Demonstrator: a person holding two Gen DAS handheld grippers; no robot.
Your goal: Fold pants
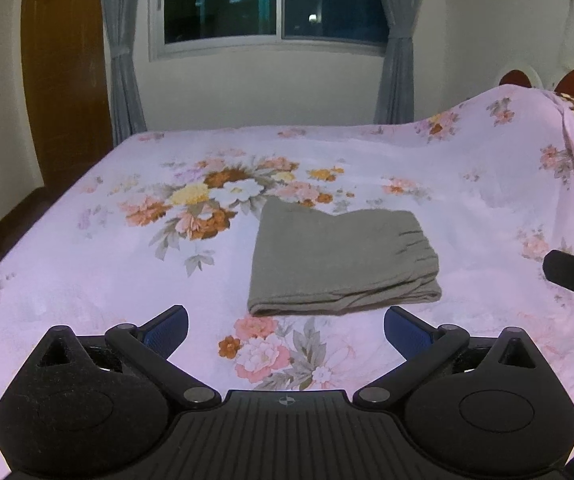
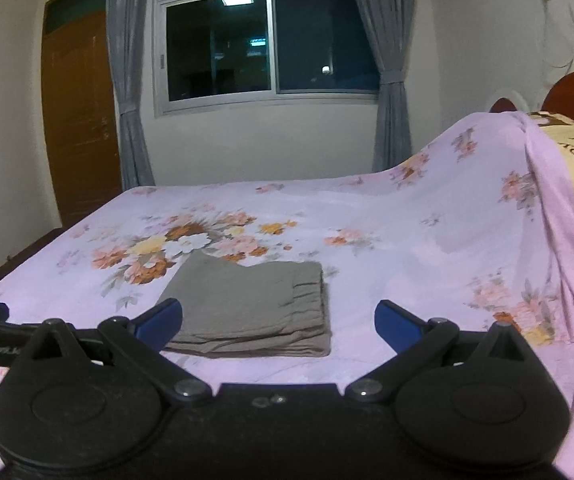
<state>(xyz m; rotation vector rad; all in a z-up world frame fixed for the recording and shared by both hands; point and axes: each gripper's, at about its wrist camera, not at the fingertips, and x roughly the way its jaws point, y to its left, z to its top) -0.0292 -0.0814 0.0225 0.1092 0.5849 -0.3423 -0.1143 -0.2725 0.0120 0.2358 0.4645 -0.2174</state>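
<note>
Grey-olive knit pants [image 1: 341, 258], folded into a compact stacked rectangle, lay flat near the middle of the pink floral-print bedsheet [image 1: 87, 280], not touching either tool. Elastic gathered waistband sat on the right end of the bundle; folded layer edges faced the cameras. Long axis ran left-right across both wrist views.

Left hand-held black gripper with blue pads [image 1: 285, 330] was spread wide, nothing between the fingers, hanging above the sheet just short of the near edge of the pants. The bundle lay ahead and slightly right of its centreline. Right hand-held black gripper with blue pads [image 2: 278, 324] was also fully spread and empty; the pants lay ahead and left of its centre, its left blue pad [image 2: 163, 318] overlapping the bundle's near-left corner in view, though contact couldn't be confirmed and it looked raised off it. Both tools pointed down at a shallow slant toward the bed.

Judgement: the fold looked finished or nearly so, with both tools off the cloth. Neither was clearly nearer; the bundle sat between the two centrelines. If another fold were wanted, it would go across the long axis, waistband end toward the left end.

Background: a dark window with grey curtains [image 2: 269, 40] and a brown wooden door [image 2: 81, 120].
</note>
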